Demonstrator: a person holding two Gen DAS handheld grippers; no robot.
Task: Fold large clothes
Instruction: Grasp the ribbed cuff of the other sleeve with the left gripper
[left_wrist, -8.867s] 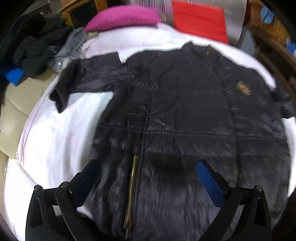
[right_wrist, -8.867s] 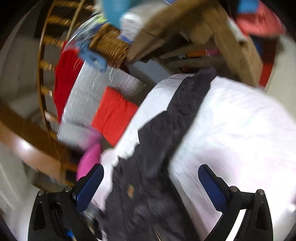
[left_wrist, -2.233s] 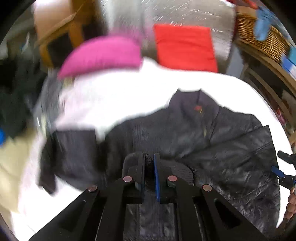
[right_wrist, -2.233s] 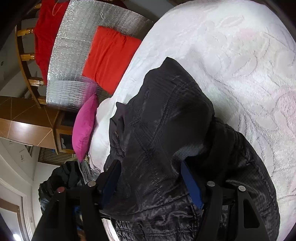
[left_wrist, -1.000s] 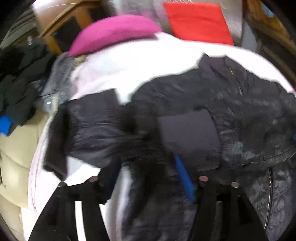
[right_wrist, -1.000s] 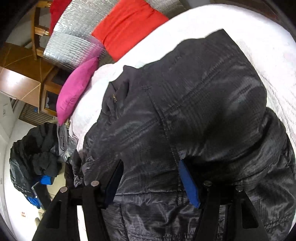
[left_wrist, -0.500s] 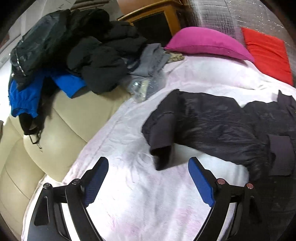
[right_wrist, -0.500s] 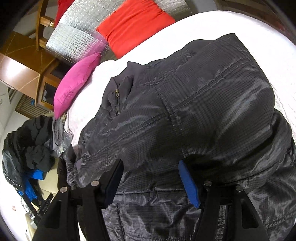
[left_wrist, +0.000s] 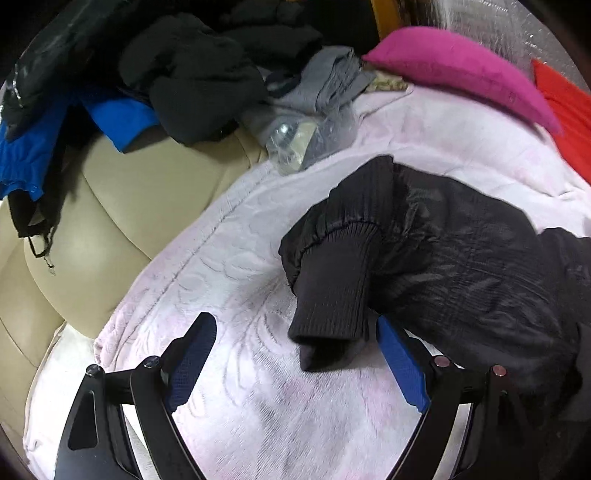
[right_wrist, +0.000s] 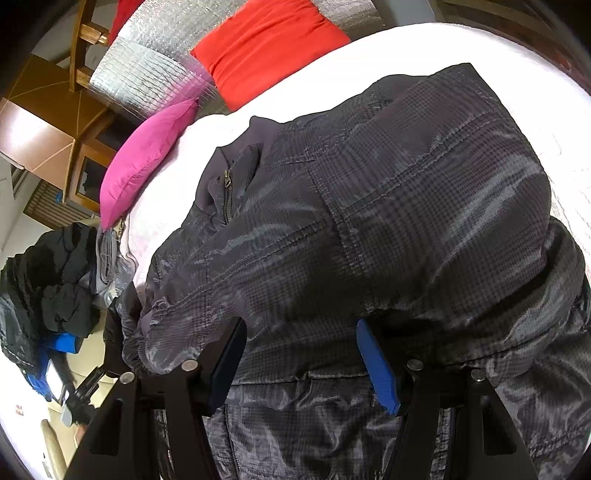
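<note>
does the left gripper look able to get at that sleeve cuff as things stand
Probably yes. The left gripper is open, and the ribbed cuff of the black jacket lies on the pink blanket just ahead, between its fingers and nearer the right-hand one. Nothing lies over the cuff.

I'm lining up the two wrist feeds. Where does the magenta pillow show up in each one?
Left wrist view: the magenta pillow lies at the upper right, at the far edge of the pale pink blanket, beyond the black jacket's sleeve.
Right wrist view: the magenta pillow is at the middle left, left of the jacket's collar.
Shared landmark: the red cushion next to the pillow.
</note>
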